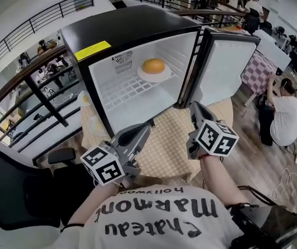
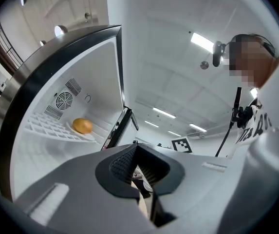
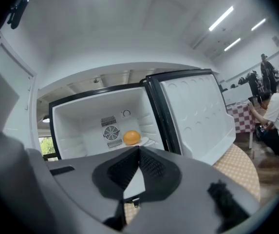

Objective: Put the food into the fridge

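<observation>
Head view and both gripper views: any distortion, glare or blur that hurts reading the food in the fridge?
Head view: fisheye bows the fridge edges; food sharp, evenly lit. Left gripper view: strong barrel distortion, bright ceiling lights, food small but clear. Right gripper view: dark vignetted corners, food also clear.

Orange food on plate inside open fridge.

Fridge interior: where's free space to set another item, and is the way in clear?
Free: wire shelf left of and in front of the plate, out to the left wall; also the floor below it. Way in is open between left wall and open door, over bare tablecloth. Crowded only at the shelf's back right, where the plate holds round orange food.
</observation>
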The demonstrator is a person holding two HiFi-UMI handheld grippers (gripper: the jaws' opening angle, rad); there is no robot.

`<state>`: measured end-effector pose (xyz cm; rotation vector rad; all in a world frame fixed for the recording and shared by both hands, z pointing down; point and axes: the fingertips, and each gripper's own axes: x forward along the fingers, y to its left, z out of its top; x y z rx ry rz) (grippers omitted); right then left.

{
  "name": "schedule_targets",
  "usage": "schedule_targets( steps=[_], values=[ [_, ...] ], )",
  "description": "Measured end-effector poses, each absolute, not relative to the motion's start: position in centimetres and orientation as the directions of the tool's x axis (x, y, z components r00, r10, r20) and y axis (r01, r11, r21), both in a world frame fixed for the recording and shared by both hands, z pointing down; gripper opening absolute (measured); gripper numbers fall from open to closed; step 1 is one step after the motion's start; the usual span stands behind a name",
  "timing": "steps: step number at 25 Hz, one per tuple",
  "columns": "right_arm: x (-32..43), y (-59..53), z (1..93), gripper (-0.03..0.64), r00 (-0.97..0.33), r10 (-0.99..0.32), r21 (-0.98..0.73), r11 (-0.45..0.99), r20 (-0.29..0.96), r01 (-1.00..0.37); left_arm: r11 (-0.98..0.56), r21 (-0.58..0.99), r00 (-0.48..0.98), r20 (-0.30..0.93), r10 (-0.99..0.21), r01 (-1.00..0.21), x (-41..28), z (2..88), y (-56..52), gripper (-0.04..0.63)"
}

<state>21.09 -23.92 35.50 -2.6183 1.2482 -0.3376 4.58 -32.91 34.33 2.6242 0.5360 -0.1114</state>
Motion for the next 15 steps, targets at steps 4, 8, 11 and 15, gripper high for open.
schedule_targets(
  steps=[4,8,11,15],
  values=[
    [20.5,-20.2,36.3,0.015,0.576,-0.804,-0.275,-0.593,0.147,-0.757,-0.830,0.428,0.934,-0.175,0.312,0.357,4.0,34.2,-29.3,0.005],
    [20.2,-16.2,37.1,0.015,0.535,-0.829,-0.268,-0.559,0.163,-0.785,-0.849,0.421,0.947,-0.170,0.271,0.319,3.8,34.1,-24.9,0.005],
    [18.8,-13.4,37.5,0.015,0.507,-0.845,-0.259,-0.534,0.169,-0.804,-0.860,0.423,0.957,-0.165,0.237,0.286,2.6,34.4,-22.0,0.005],
    [16.2,-11.6,38.3,0.015,0.474,-0.864,-0.241,-0.503,0.171,-0.830,-0.871,0.423,0.966,-0.165,0.199,0.252,0.1,35.2,-19.9,0.005]
  ],
)
